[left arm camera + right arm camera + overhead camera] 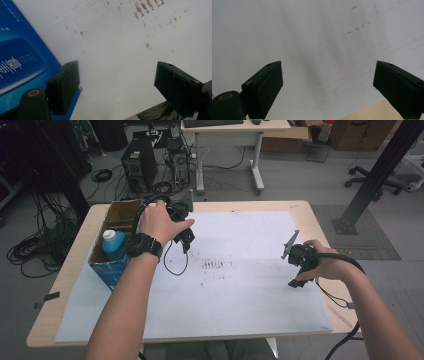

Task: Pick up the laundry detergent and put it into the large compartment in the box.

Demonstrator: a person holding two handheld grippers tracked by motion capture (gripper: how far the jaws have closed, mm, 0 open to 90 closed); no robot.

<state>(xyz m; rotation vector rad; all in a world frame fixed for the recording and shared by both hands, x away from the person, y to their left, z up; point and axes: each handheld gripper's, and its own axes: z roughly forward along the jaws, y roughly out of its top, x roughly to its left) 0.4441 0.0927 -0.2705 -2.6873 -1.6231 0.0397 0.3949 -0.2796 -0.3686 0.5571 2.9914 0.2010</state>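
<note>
An open cardboard box (112,267) with blue printed sides stands at the table's left, and a blue bottle with a white cap (114,244) stands upright inside it. My left gripper (187,241) hovers just right of the box, over the white paper sheet (240,300). In the left gripper view its jaws (117,67) stand open with only paper between them, and the blue box wall (22,57) lies to their left. My right gripper (295,281) sits low over the sheet's right side. Its jaws (328,66) are wide open with nothing between them.
Dark smudged marks (214,265) dot the middle of the sheet. The wooden table edge (372,112) shows near the right gripper. Behind the table are a computer tower (139,165), loose cables (30,247), a desk (235,130) and a black post (377,170).
</note>
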